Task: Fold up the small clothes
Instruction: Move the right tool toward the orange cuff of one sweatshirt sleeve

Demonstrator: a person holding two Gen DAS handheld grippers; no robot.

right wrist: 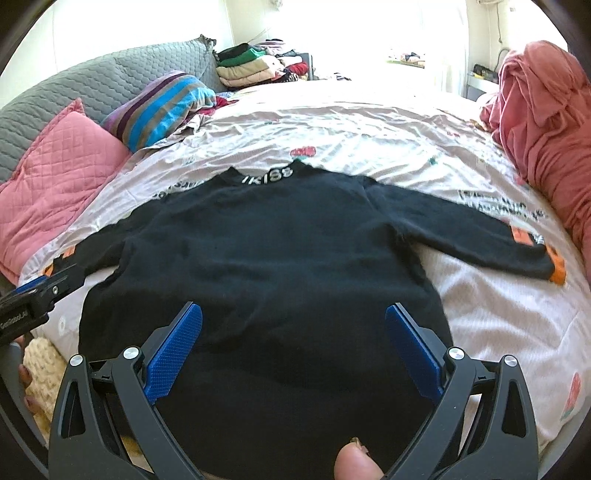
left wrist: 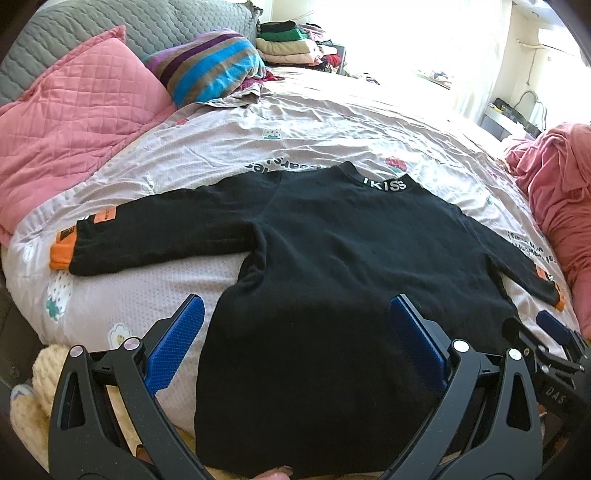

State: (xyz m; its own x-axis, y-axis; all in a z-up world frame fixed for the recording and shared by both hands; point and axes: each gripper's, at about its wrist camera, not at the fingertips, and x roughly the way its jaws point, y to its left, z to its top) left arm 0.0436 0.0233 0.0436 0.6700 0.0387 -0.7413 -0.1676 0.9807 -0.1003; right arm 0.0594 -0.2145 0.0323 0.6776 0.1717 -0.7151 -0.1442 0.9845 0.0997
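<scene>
Garment: I see a small black long-sleeved knit sweater (left wrist: pixel 332 251) with orange cuffs and a white-lettered collar band, spread flat, front up, on the bed; collar away from me, hem toward me and reaching the near edge.
Sleeves: both stretched outward; the left sleeve cuff (left wrist: pixel 61 254) lies near the bed's left edge, the right sleeve cuff (right wrist: pixel 557 273) lies out toward the red bundle.
Left gripper (left wrist: pixel 295 354): my black two-finger tool with blue textured pads, jaws spread wide, holding nothing; it hovers over the sweater's lower left part, one pad above the sheet, the other above black cloth.
Right gripper (right wrist: pixel 293 350): same build, jaws spread wide, holding nothing; both pads sit above the sweater's lower body. Whether either tool touches the fabric I cannot tell.
Bedding: pale pink-grey printed bed sheet (left wrist: pixel 332 122), wrinkled, with cartoon motifs and lettering.
Left of bed: pink quilted pillow (left wrist: pixel 74 110) resting against a grey quilted headboard cover (left wrist: pixel 110 29); beside it a cushion striped blue, purple and tan (left wrist: pixel 210 62).
Far side: stack of folded clothes (left wrist: pixel 291 44), green, cream and dark layers.
Right of bed: crumpled red-pink fabric bundle (right wrist: pixel 546 129).
Near left corner: cream fluffy item (right wrist: pixel 40 365), partly hidden.
</scene>
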